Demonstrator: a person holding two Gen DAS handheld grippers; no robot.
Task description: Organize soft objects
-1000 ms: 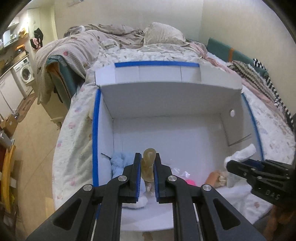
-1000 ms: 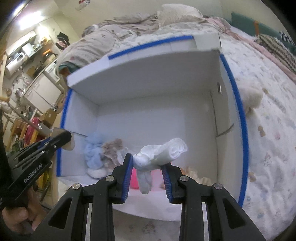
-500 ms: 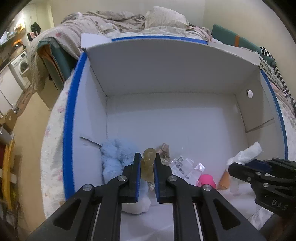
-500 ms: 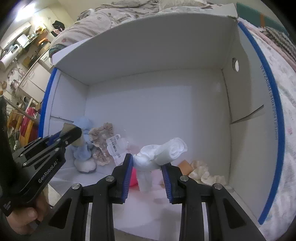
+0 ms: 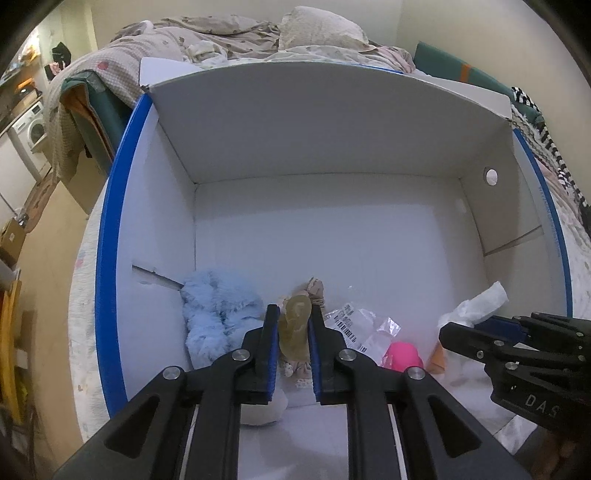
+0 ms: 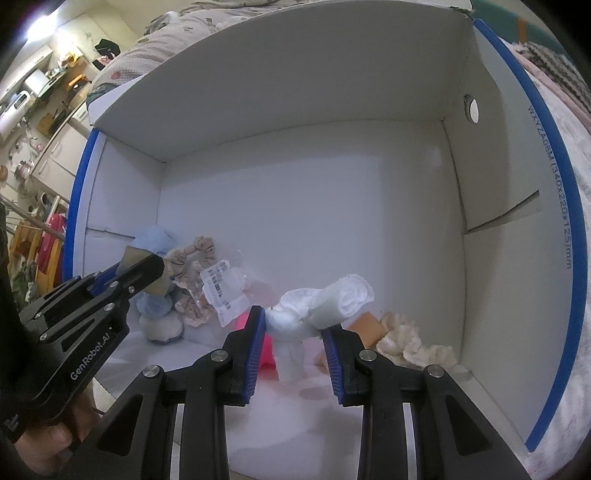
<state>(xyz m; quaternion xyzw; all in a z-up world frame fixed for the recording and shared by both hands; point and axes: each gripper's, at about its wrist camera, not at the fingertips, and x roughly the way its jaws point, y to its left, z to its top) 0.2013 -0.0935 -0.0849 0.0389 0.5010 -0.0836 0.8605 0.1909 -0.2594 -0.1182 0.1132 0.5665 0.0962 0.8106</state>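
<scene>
A white box with blue rims (image 5: 107,236) (image 6: 554,184) stands open on the bed. My left gripper (image 5: 291,332) is shut on a tan soft piece (image 5: 295,326), held low inside the box at its near left. My right gripper (image 6: 295,325) is shut on a rolled white cloth (image 6: 325,302), held above the box floor near the front. It also shows in the left wrist view (image 5: 476,306). In the box lie a light-blue fluffy toy (image 5: 214,314) (image 6: 155,306), a beige scrunchie (image 6: 192,254), a clear labelled packet (image 5: 362,328) (image 6: 225,291), a pink object (image 5: 400,356) and a cream fluffy piece (image 6: 410,339).
The box's far wall (image 5: 332,129) rises high. The far half of the box floor (image 6: 314,206) is bare white. A rumpled quilt and pillow (image 5: 258,33) lie behind the box. A washing machine (image 5: 33,129) and floor are at the left.
Both grippers have moved forward and down into the box with their loads. The box walls now fill both views, and the objects on the floor look nearer.
</scene>
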